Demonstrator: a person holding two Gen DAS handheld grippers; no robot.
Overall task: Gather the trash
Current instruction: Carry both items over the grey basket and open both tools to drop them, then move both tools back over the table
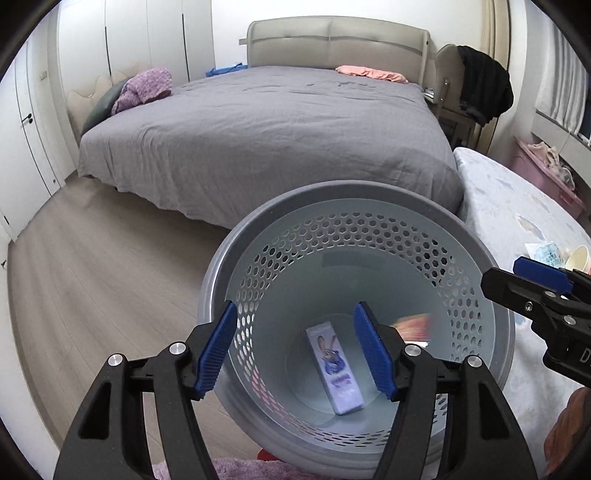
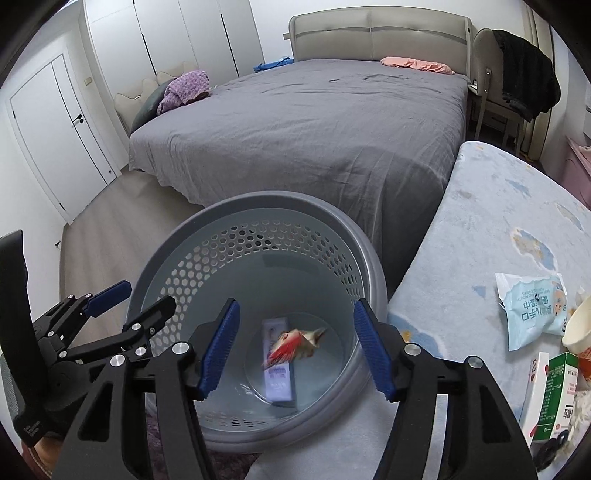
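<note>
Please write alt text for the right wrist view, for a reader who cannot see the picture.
The right hand-held gripper is open above a grey perforated bin, where a blurred red wrapper is above a flat box on the bottom. To the right, a light blue mat holds more packets; a grey bed is behind.

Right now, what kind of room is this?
It looks like a bedroom. There is a big bed with a grey cover and padded headboard, tall white wardrobe doors along the wall, and clothes draped over a chair beside the bed.
</note>
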